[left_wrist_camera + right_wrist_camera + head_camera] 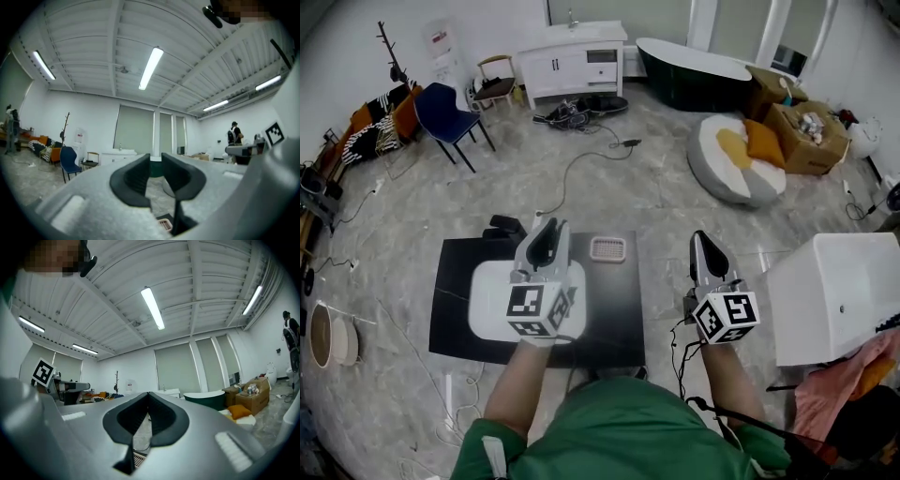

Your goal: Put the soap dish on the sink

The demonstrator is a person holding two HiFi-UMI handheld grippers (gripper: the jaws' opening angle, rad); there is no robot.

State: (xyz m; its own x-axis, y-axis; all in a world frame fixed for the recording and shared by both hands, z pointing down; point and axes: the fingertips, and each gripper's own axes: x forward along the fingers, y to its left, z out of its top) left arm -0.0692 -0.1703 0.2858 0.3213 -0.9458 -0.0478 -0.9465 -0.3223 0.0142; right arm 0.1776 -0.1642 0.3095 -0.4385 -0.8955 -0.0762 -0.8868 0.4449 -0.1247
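The soap dish (pixel 607 248), a small pale pink slatted tray, lies on the black table top (pixel 614 319) just right of a white sink basin (pixel 490 291). My left gripper (pixel 551 226) hovers over the basin's right side, tips level with the dish and just left of it, jaws a narrow gap apart and empty. My right gripper (pixel 701 240) hangs off the table's right side, shut on nothing. The left gripper view shows the left gripper (pixel 155 157) with the soap dish (pixel 165 224) low between its jaws. In the right gripper view the soap dish (pixel 139 459) peeks below the right gripper (pixel 148 394).
A white box-like unit (pixel 839 295) stands close on the right. A white vanity with a tap (pixel 574 58), a dark bathtub (pixel 694 70), a blue chair (pixel 448 114), a beanbag (pixel 733 159) and floor cables (pixel 581 164) lie farther off.
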